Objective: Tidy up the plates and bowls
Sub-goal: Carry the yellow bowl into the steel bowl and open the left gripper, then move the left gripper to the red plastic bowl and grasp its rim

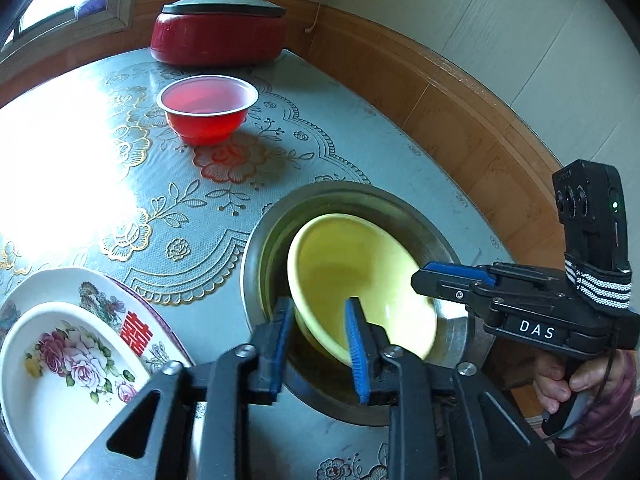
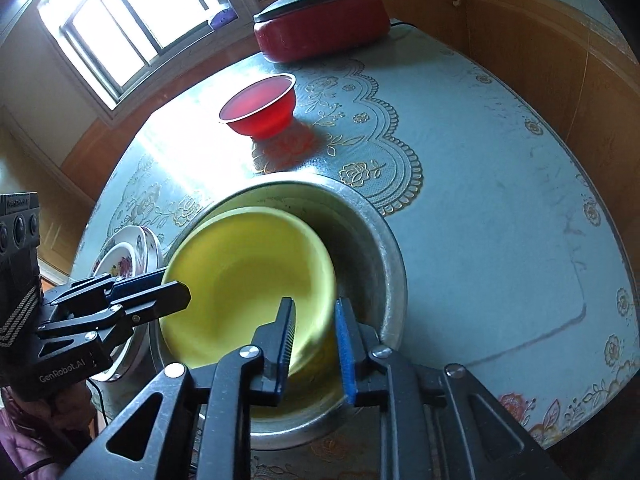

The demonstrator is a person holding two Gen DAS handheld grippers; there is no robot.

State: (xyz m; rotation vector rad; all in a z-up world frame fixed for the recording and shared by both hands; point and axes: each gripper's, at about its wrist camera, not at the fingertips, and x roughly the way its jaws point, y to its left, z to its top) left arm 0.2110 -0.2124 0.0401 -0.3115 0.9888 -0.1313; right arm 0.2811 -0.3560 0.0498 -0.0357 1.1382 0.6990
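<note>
- Left gripper (image 1: 320,340): jaws spread, straddling near rim of yellow bowl (image 1: 352,268), not pinching.
- Right gripper (image 2: 316,340): same, spread astride that rim.
- Bowl tilted inside metal basin (image 1: 452,320).

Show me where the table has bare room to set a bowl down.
Free: the stretch between the red bowl and the metal basin, and the wide cloth right of the basin toward the wood-panelled wall. Crowded: the near side, with basin, yellow bowl, stacked floral plates and both tools.
</note>
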